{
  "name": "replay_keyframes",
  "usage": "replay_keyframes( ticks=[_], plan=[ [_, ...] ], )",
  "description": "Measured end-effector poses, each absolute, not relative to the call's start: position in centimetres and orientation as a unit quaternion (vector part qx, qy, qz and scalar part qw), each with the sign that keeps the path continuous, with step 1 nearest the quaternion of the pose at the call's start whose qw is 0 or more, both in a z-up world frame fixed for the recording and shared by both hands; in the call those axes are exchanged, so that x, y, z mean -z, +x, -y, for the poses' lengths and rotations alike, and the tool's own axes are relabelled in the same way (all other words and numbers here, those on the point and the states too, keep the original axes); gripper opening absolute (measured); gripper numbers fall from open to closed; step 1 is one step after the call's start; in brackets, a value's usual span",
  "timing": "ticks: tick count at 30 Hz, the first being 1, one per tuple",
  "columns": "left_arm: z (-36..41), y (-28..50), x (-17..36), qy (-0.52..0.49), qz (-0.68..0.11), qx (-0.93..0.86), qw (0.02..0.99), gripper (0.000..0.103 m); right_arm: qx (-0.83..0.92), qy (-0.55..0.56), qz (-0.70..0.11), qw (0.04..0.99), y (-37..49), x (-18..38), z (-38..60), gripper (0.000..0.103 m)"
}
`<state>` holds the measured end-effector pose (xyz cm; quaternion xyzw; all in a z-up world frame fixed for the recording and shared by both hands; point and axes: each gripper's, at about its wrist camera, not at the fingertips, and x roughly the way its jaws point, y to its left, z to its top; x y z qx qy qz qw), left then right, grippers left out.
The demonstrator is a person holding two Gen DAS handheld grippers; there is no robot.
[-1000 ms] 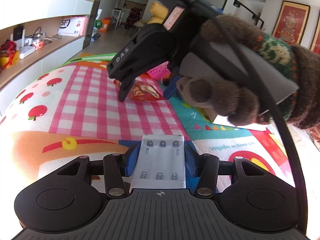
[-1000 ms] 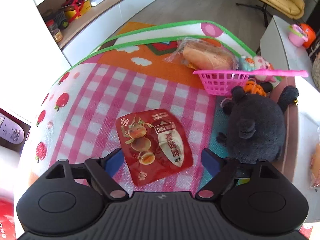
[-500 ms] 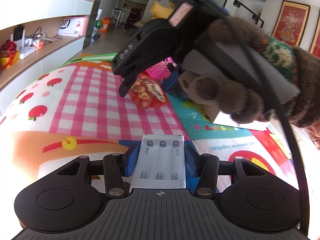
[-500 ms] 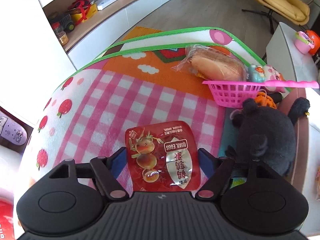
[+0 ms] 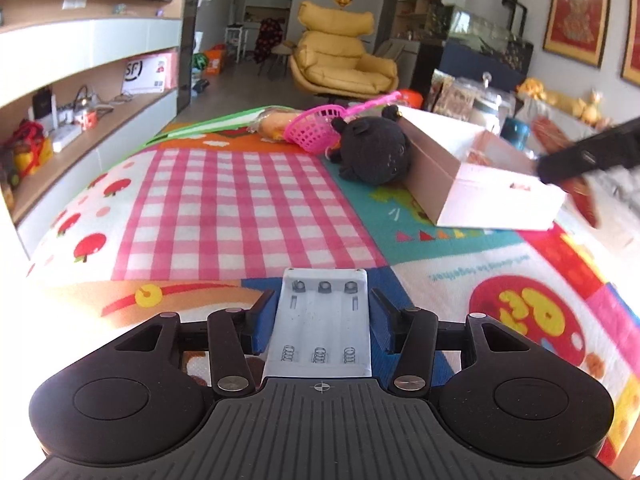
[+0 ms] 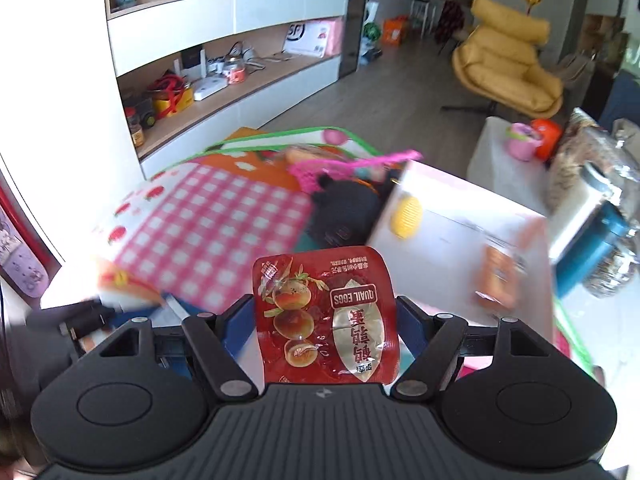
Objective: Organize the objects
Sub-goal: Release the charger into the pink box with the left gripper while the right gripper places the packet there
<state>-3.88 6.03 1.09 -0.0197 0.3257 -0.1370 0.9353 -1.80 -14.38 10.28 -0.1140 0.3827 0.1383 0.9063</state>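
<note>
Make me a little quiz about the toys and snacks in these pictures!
1. True or false: the right hand-held gripper holds a red quail egg packet.
2. What does the left hand-held gripper hold? A) a spoon B) a white battery holder C) a banana
3. Fill in: the black plush toy lies between the pink basket and the open white ____.

Key: 1 true; 2 B; 3 box
</note>
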Motion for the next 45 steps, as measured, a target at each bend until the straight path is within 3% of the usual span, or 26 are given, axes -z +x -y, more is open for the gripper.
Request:
replay_keyframes(
  ticks=[5, 10, 14, 17, 20, 28, 32, 34, 35, 42, 45],
  plan=[
    [-3.8, -3.7, -3.8, -0.006, -0.330, 0.165, 0.929, 0.053, -0.127, -0.143, -0.343, 0.920, -6.8, -8.2, 18.5, 0.074],
    [2.3, -1.1, -10.0, 0.065, -0.267, 0.180, 0.944, 0.053, -0.134, -0.120, -0.304, 0.936, -8.1, -7.3, 21.6, 0.074],
    [6.8, 4.1, -12.7, -0.007, -0.256, 0.233, 0.938, 0.053, -0.135, -0.090, -0.288, 0.944, -7.6, -7.0, 23.4, 0.074],
    [9.2, 9.6, -10.2, -0.077, -0.315, 0.267, 0.908, 0.055, -0.130, -0.076, -0.283, 0.947, -6.9, -6.8, 24.3, 0.074],
    [9.6, 10.8, -8.0, -0.072, -0.296, 0.224, 0.926, 0.051, -0.118, -0.068, -0.279, 0.950, -5.9, -7.1, 25.3, 0.074],
    [2.7, 5.3, -9.6, -0.102, -0.209, 0.201, 0.952, 0.051, -0.106, -0.021, -0.285, 0.952, 0.4, -9.3, 26.8, 0.074],
    [0.4, 3.3, -8.6, -0.071, -0.221, 0.168, 0.958, 0.051, -0.094, -0.014, -0.285, 0.954, 5.7, -10.2, 25.3, 0.074],
    [-0.3, 3.0, -7.4, -0.052, -0.240, 0.155, 0.957, 0.051, -0.074, -0.014, -0.292, 0.953, 7.9, -10.1, 24.5, 0.085],
    [-0.6, 2.9, -6.8, -0.043, -0.251, 0.152, 0.955, 0.051, -0.065, -0.017, -0.294, 0.953, 8.5, -9.8, 24.1, 0.085],
    [-2.1, 4.0, -3.4, -0.066, -0.302, 0.167, 0.936, 0.051, -0.063, -0.052, -0.297, 0.951, 5.1, -7.3, 22.7, 0.086],
    [-2.3, 5.1, -3.8, -0.104, -0.298, 0.177, 0.932, 0.051, -0.066, -0.060, -0.291, 0.952, 2.7, -6.5, 22.7, 0.092]
  ],
)
